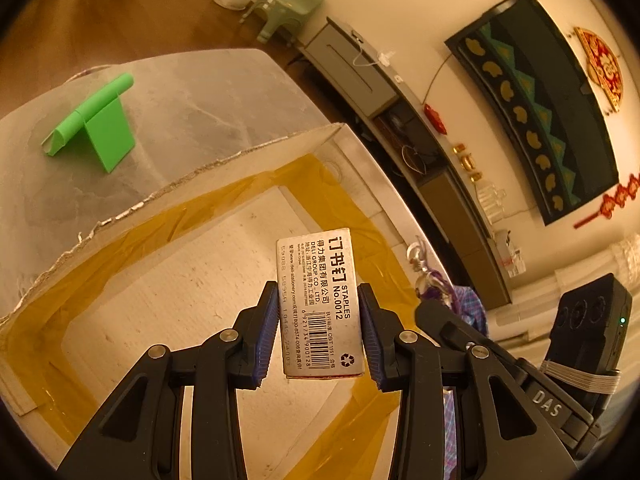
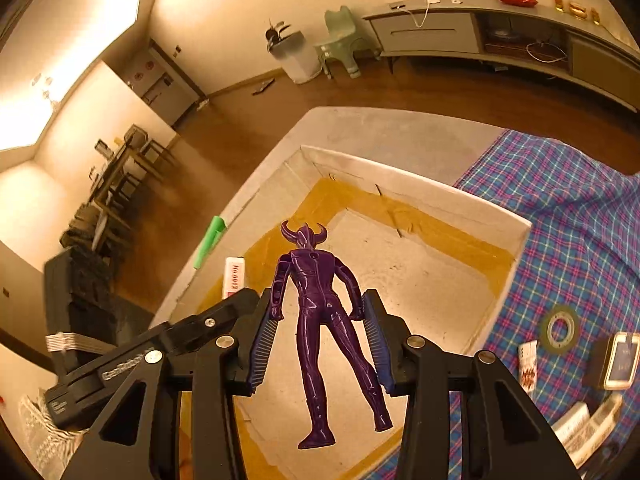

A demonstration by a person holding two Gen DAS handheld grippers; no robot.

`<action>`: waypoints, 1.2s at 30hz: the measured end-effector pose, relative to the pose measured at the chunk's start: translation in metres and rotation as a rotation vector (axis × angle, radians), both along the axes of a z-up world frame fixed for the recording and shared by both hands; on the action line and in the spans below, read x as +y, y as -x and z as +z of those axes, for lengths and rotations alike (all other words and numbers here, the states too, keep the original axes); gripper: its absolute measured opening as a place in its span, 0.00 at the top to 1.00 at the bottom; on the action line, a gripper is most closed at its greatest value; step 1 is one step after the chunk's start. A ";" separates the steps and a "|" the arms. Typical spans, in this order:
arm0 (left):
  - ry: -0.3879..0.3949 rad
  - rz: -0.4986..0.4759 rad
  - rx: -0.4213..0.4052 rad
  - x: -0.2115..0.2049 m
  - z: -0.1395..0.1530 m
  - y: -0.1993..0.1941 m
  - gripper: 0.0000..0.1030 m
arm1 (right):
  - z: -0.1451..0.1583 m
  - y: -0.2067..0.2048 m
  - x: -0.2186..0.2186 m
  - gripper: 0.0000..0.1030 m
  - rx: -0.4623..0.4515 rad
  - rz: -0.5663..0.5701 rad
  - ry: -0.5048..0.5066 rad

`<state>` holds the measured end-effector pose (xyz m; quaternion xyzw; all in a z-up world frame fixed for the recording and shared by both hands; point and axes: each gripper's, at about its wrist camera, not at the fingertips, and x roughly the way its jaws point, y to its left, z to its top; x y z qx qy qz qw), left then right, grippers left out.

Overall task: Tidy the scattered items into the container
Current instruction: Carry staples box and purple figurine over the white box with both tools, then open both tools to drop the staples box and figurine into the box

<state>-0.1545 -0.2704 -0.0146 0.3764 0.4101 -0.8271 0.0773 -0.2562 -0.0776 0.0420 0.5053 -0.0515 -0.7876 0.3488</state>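
Observation:
My left gripper (image 1: 319, 330) is shut on a silver staples box (image 1: 320, 304) and holds it above the open cardboard box (image 1: 208, 168), whose floor is lined with yellow tape. My right gripper (image 2: 320, 340) is shut on a purple horned action figure (image 2: 320, 312), pinched at its arms, above the same cardboard box (image 2: 440, 196). The staples box (image 2: 234, 276) and the left gripper also show at the left of the right wrist view. The figure's top and a metal clip (image 1: 420, 264) peek in at the right of the left wrist view.
A green folded stand (image 1: 94, 124) lies on the grey table beyond the box. On the plaid cloth (image 2: 568, 216) right of the box lie a tape roll (image 2: 558, 328), a small card pack (image 2: 528, 364), a dark boxed item (image 2: 616, 360) and other packets.

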 end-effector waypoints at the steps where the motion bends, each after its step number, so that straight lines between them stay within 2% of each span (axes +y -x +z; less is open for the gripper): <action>1: 0.004 0.013 0.001 0.000 0.001 0.000 0.61 | -0.001 0.002 -0.001 0.57 0.000 0.003 -0.008; 8: 0.002 0.046 0.001 0.006 0.003 0.007 0.61 | -0.012 0.023 -0.010 0.57 -0.005 0.003 -0.098; 14: -0.061 0.073 -0.065 0.009 -0.016 0.017 0.61 | -0.020 0.030 -0.018 0.57 -0.010 0.032 -0.179; 18: -0.063 0.075 -0.068 0.010 -0.017 0.019 0.60 | -0.020 0.029 -0.025 0.57 0.026 0.050 -0.232; 22: -0.066 0.062 -0.071 0.012 -0.017 0.021 0.59 | -0.019 0.023 -0.030 0.56 0.100 0.058 -0.301; 26: -0.104 0.044 -0.095 0.010 -0.023 0.023 0.52 | -0.019 0.022 -0.027 0.53 0.137 0.048 -0.315; 31: -0.105 0.026 -0.088 0.007 -0.020 0.021 0.46 | -0.017 0.023 -0.020 0.37 0.156 0.018 -0.289; 36: -0.079 0.043 -0.068 -0.004 -0.010 0.012 0.46 | -0.009 0.012 -0.011 0.37 0.166 -0.012 -0.263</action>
